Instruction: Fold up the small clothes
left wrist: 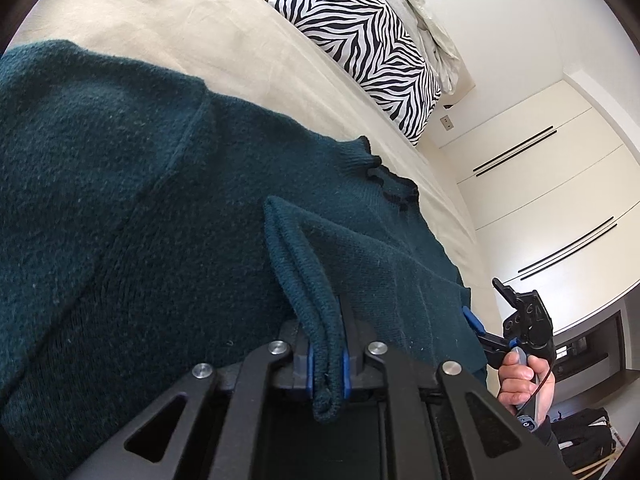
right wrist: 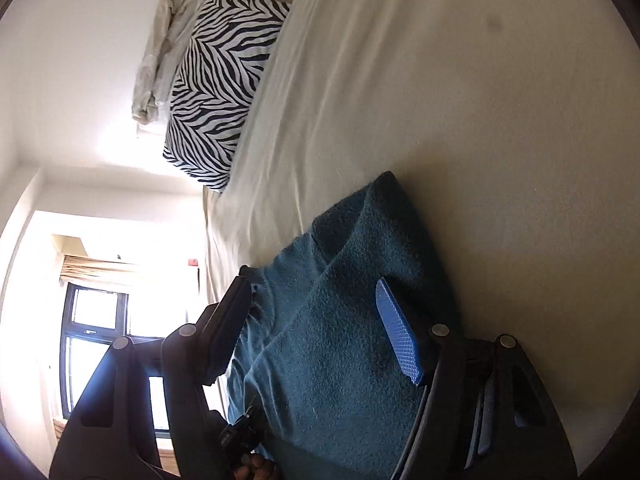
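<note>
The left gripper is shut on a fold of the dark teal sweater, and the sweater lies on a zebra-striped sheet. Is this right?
Not quite. The left gripper is indeed shut on a fold of the dark teal sweater, but the sweater lies on a plain cream sheet. The zebra stripes belong to a pillow farther up the bed, apart from the sweater. The left wrist view shows this.

- A dark teal knit sweater point(left wrist: 140, 200) lay spread on the cream bed sheet point(left wrist: 200, 20).
- Its ribbed edge point(left wrist: 304, 280) was bunched upward in a fold.
</note>
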`<state>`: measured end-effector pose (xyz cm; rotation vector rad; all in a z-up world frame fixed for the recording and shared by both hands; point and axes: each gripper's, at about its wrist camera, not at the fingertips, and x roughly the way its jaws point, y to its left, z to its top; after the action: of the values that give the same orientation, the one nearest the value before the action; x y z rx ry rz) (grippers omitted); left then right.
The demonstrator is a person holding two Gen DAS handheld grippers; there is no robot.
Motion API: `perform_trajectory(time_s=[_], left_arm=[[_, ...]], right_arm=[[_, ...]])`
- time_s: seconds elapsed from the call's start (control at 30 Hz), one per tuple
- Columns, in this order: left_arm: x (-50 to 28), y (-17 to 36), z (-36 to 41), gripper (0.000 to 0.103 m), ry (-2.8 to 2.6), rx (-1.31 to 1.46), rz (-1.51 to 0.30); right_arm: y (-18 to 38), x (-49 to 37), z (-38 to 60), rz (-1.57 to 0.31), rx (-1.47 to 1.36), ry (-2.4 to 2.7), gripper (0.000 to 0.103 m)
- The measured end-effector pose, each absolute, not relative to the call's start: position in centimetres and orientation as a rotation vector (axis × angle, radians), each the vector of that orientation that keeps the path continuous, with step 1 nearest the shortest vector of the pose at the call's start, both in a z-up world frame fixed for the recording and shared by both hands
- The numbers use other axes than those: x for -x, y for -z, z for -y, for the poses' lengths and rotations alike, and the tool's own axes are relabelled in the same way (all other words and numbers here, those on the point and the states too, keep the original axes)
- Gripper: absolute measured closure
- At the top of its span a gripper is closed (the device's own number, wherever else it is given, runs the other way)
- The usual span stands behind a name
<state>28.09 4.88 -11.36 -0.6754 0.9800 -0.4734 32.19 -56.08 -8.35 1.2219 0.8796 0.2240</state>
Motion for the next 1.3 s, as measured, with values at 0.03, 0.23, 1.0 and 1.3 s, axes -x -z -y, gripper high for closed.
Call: perform_trajectory(time_s=[0.03,0.23,1.0,1.3], left_arm=[[-28.1,11.4,-4.8,0.09,0.473,0.67,-0.978],[-28.1,11.3,-4.8,0.09,0.471,0.666,-0.981],[-7.3,8.5,-33.3,0.009,-0.11,1.231,-0.58],[-9.2,11.7,-38.7,0.058,-0.259,1.423,-0.47]], right_arm=[[8.2,-31.6,56.0,-0.882,-1.22,-0.234,0.039],[7.7,-26.5,55.7,-0.898,-1.218,-0.291,0.039],[1.7,-12.4,43.8,-0.907,-1.081,-0.434,0.037],[0.4,-11.1,38.4,-0.949,-1.034,-0.482,0.037]])
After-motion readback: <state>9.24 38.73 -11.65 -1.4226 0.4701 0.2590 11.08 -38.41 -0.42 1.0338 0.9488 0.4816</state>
